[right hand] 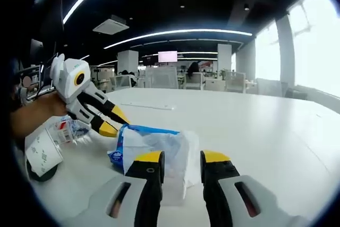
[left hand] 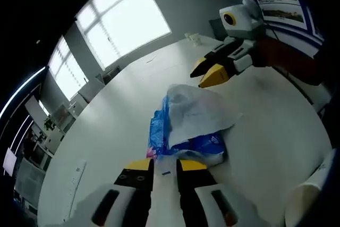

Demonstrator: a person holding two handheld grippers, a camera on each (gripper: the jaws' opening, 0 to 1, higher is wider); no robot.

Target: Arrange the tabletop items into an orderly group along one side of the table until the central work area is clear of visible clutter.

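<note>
A blue-and-white tissue pack (left hand: 186,126) is lying out on the white surface (left hand: 122,110), away from its edges, with white tissue bunching up out of its top. The left gripper (left hand: 165,165) is pointing at the pack's near end, its yellow-tipped jaws spread apart and gripping nothing, the pack just beyond the tips. In the right gripper view the same tissue pack (right hand: 154,150) is sitting right ahead of the right gripper (right hand: 183,158), whose jaws are also parted and empty; the loose tissue is reaching down between them, though contact cannot be told. A paper cup (right hand: 42,152) is lying tilted near the surface's (right hand: 255,126) left edge, beside a small printed carton (right hand: 66,128).
</note>
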